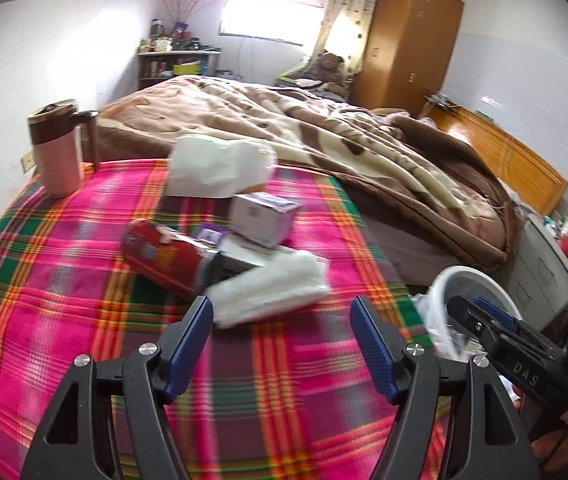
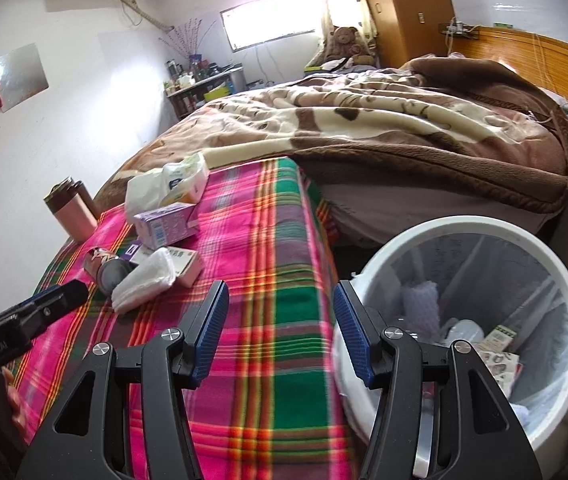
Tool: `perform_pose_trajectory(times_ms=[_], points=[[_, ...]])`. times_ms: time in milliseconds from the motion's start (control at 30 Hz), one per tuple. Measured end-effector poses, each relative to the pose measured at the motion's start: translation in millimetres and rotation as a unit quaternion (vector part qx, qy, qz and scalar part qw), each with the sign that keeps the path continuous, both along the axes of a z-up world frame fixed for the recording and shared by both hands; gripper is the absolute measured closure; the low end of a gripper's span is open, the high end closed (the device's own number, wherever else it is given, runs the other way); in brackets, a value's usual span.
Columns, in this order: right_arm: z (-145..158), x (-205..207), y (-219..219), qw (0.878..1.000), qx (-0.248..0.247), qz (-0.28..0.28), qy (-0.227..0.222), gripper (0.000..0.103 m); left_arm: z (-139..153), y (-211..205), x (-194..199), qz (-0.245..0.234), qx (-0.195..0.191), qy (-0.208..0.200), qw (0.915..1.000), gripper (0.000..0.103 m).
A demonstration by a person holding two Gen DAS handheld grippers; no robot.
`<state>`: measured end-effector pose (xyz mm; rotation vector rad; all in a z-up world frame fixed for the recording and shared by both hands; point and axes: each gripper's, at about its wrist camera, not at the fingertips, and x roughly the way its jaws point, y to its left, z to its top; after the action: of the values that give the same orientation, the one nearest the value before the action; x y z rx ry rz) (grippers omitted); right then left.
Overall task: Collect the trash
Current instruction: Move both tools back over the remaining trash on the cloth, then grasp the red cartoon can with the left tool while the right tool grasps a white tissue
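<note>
Trash, a folded white tissue wad (image 1: 270, 286), is lying ahead of the spread, empty left gripper (image 1: 282, 344); right gripper (image 2: 280, 332) is gaping empty beside the white bin (image 2: 564, 300).

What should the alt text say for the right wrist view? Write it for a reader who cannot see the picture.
An open right tool hovers, holding nothing, over a plaid blanket beside a white bin that already has trash in it. Farther left on the blanket lie a white packet, small boxes, a can and a pink mug.
</note>
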<state>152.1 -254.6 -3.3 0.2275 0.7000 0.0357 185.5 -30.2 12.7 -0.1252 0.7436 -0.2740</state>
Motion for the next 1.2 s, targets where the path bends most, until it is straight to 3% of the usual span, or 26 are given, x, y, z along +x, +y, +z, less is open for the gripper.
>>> perform_pose_trajectory(times_ms=[333,733,1200], points=[[-5.9,22.8,31.8,0.999,-0.014,0.048,0.015,0.047,-8.9,43.8,31.4,0.049,-0.004,0.019,0.9986,0.028],[-6.7,46.2,59.2,0.995,-0.037,0.091,0.012,0.047,-20.3,59.2,72.6,0.085,0.007,0.04,0.9956,0.025],[-9.6,73.0,82.4,0.991,-0.054,0.125,0.012,0.045,-43.2,57.1,108.7,0.083,0.017,0.087,0.9926,0.025]])
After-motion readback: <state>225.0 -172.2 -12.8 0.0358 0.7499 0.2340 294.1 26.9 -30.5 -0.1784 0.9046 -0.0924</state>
